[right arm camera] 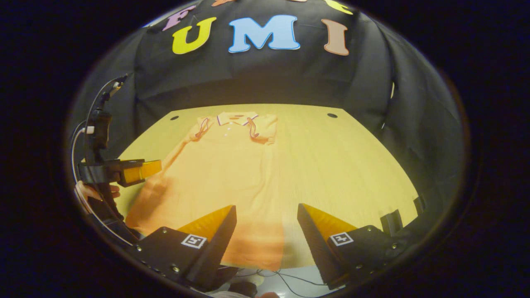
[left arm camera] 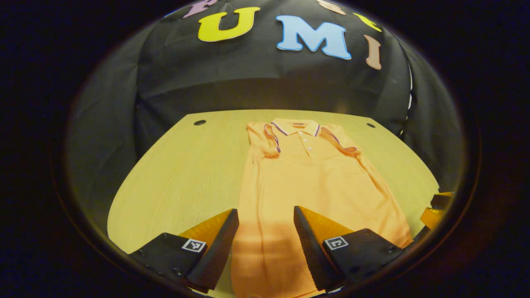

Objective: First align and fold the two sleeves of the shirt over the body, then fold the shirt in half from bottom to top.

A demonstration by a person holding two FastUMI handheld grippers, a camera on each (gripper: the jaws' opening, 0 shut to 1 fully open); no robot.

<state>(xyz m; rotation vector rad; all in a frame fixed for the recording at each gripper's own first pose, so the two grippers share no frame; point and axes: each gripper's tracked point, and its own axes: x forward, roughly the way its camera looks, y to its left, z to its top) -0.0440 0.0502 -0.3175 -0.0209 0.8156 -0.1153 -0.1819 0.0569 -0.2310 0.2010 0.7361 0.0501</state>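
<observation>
An orange polo shirt (left arm camera: 314, 182) is laid flat on the wooden table (left arm camera: 186, 174), collar toward the far wall, with both sleeves already folded over the body. In the left gripper view, the left gripper (left arm camera: 265, 231) is held wide open above the hem, gripping nothing. In the right gripper view, the right gripper (right arm camera: 267, 227) is likewise spread wide and empty; cables (right arm camera: 285, 279) below the table edge are also seen there. No legible label is made out on the shirt.

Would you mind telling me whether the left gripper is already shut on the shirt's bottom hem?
No, the left gripper is open above the orange polo shirt, with its fingers spread apart and no fabric pinched between them.
</observation>
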